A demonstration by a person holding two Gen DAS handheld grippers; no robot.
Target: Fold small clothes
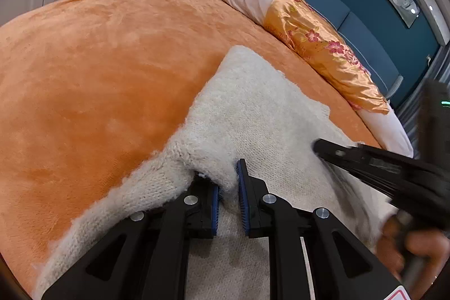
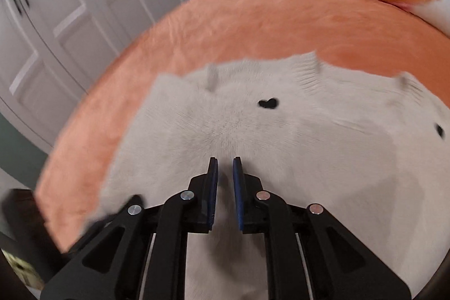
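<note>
No text, label or number can be read anywhere.

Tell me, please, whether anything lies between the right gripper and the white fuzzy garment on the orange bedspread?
Nothing visible does. The right gripper hangs directly over the white fuzzy garment, jaws nearly closed with no cloth between them. The left gripper pinches a raised fold of the garment off to the side, not in the right gripper's path. The orange bedspread around it shows nothing else.

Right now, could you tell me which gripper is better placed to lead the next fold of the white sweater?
Left, probably. The left gripper already pinches a raised ridge of the white sweater on the orange blanket. The right gripper is nearly shut, with nothing visibly between its pads.
</note>
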